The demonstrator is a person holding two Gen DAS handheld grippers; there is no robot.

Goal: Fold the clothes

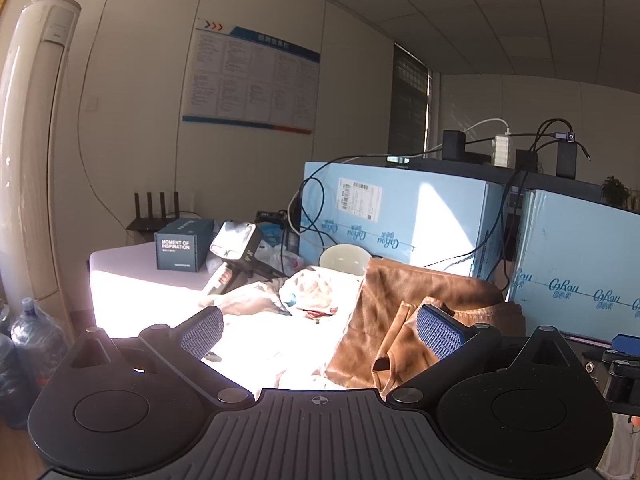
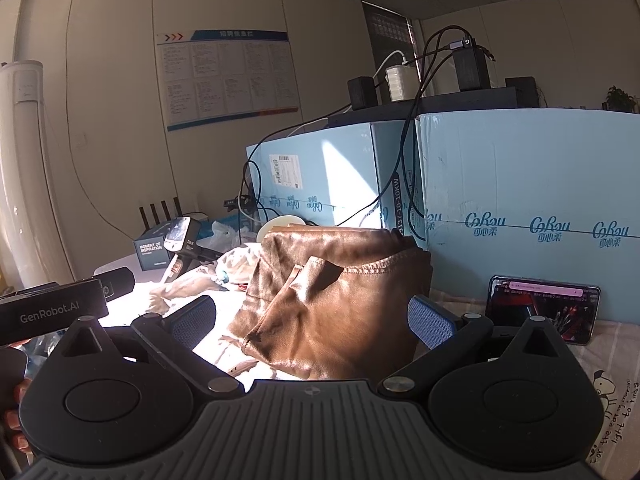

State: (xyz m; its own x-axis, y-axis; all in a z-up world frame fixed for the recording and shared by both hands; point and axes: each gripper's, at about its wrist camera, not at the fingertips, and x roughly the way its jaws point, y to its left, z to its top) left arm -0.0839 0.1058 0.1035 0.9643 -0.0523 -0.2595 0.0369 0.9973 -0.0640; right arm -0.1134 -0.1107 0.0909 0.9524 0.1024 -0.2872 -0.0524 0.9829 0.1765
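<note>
A brown garment (image 1: 404, 320) lies bunched on the table in front of both grippers; it also shows in the right wrist view (image 2: 336, 304). A pale patterned garment (image 1: 316, 292) lies crumpled to its left, also in the right wrist view (image 2: 240, 264). My left gripper (image 1: 320, 330) is open and empty, its right pad over the brown garment's edge. My right gripper (image 2: 312, 318) is open and empty, just in front of the brown garment. The left gripper's body (image 2: 56, 312) shows at the left of the right wrist view.
Light blue boxes (image 1: 400, 216) with cables stand behind the clothes. A phone (image 2: 540, 308) leans on the box at right. A dark box (image 1: 184, 244), a handheld device (image 1: 236, 248), a white bowl (image 1: 344, 260) and plastic bags sit at the back. Water bottles (image 1: 36, 340) stand on the floor at left.
</note>
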